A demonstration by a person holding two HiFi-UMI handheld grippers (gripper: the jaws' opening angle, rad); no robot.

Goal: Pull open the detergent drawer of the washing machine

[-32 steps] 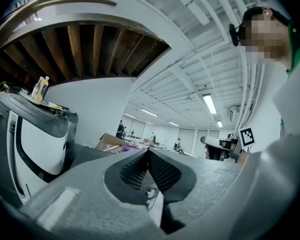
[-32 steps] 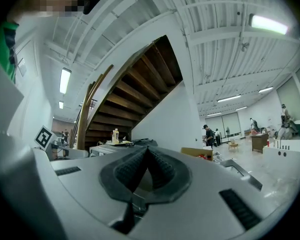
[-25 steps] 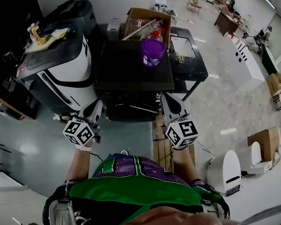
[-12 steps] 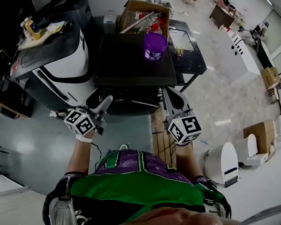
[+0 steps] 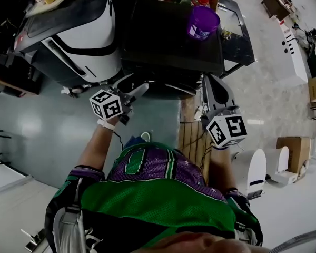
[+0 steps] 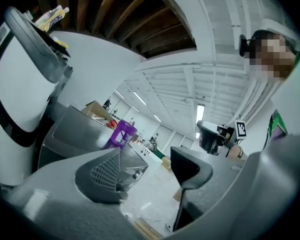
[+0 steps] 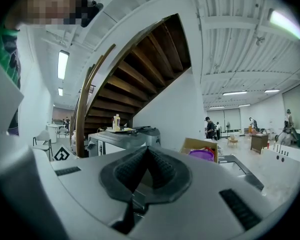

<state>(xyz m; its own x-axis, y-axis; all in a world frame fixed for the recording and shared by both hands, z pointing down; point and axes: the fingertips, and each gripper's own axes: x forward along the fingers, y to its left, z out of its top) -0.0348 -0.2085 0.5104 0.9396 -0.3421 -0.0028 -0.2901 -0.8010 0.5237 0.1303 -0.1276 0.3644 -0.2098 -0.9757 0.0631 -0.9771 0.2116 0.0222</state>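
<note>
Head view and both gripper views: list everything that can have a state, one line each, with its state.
left gripper, open; its jaws have just been opening, nothing between them
right gripper, shut, empty
purple bucket, upright on the washing machine's top
washing machine, untouched by either gripper
detergent drawer, cannot tell; no view shows it clearly
bottle, upright

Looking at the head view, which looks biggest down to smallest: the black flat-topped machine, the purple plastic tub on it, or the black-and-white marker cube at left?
1. The black flat-topped machine is clearly largest.
2-3. The purple plastic tub and the black-and-white marker cube look alike. The cube is nearer the camera, so I won't rank them.
</note>
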